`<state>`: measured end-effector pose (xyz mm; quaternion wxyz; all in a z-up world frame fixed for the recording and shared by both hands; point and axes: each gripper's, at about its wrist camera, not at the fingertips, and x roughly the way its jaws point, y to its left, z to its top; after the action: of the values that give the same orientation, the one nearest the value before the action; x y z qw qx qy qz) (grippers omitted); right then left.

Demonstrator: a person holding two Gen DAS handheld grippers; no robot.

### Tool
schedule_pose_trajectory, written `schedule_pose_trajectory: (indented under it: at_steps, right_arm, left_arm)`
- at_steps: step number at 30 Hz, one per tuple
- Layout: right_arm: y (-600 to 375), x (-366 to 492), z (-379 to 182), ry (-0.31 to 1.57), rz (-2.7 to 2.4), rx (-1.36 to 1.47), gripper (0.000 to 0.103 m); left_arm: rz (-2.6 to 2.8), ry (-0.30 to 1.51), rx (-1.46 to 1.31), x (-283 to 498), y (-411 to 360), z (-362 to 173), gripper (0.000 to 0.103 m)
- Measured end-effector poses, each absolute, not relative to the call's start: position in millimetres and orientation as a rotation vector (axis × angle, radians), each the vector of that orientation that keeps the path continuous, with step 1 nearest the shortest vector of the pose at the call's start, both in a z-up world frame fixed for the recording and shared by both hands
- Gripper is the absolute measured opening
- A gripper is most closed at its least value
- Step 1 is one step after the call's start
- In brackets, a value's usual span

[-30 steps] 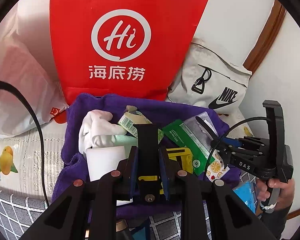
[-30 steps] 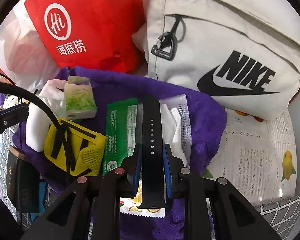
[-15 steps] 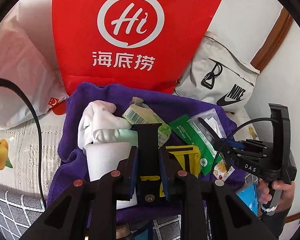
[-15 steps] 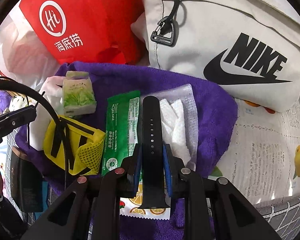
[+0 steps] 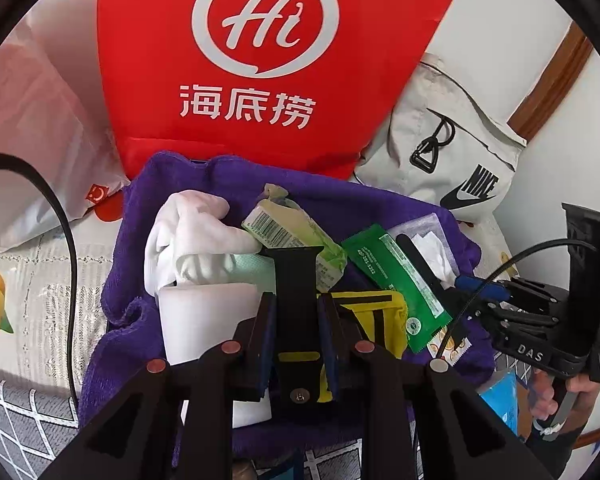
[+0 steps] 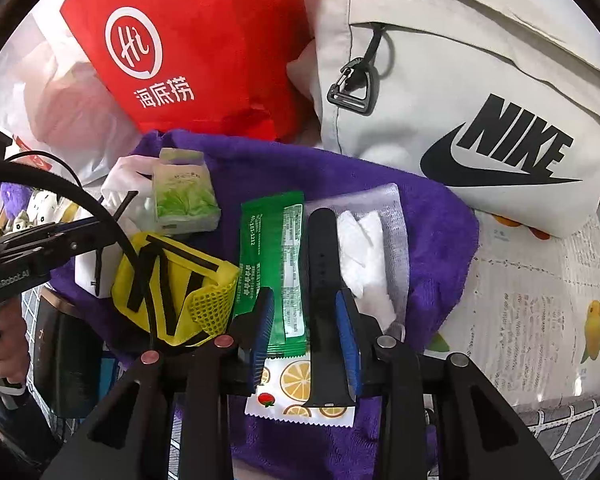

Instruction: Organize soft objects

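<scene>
Jaws of the right gripper have parted since a moment ago, freeing the long black strap onto the purple towel. Left gripper stays clamped on the short strap piece. Bare towel lies rightward.

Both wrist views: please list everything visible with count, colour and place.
purple towel: one, purple, under items
red bag: one, red, behind towel
Nike bag: one, beige, behind towel
tissue pack: one, green, on towel
green sachet: one, green, on towel
clear packet: one, clear, on towel
yellow pouch: one, yellow, on towel
white cloth: one, white, on towel
white block: one, white, beside cloth
fruit sachet: one, white, under loose strap
held strap: one, black, in left claw
loose strap: one, black, within right claw
left claw: one, black, shut on held strap
right claw: one, black, open
</scene>
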<state>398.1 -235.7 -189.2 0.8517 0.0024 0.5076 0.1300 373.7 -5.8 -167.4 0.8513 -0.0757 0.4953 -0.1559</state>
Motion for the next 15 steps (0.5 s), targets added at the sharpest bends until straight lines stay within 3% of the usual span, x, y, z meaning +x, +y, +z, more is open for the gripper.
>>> schedule_pose_trajectory:
  at_steps: [4, 5, 8, 10, 12, 15]
  right_arm:
    - [-230.0, 395.3, -182.8, 1.056, 0.273, 0.001, 0.036]
    - [-229.2, 394.1, -180.6, 1.054, 0.272, -0.001, 0.037]
    - [-228.5, 388.4, -174.9, 1.041, 0.263, -0.005, 0.046]
    - [-228.4, 384.9, -171.8, 1.038, 0.255, 0.001, 0.047]
    - [-227.1, 381.9, -167.2, 1.035, 0.246, 0.01, 0.049]
    - [-225.9, 372.8, -158.6, 1.028, 0.24, 0.046, 0.059]
  left_arm:
    - [-0.328, 1.045, -0.176, 376.0, -3.9, -169.2, 0.022]
    - [-0.332, 1.041, -0.187, 376.6, -3.3, -169.2, 0.029]
    - [-0.328, 1.065, -0.217, 378.6, -0.3, -170.0, 0.033]
    - [-0.331, 1.064, -0.221, 377.3, 1.1, -166.6, 0.042]
    - [-0.329, 1.063, -0.222, 374.5, 2.4, -160.3, 0.061]
    - [-0.323, 1.037, -0.21, 367.0, 2.6, -147.0, 0.069]
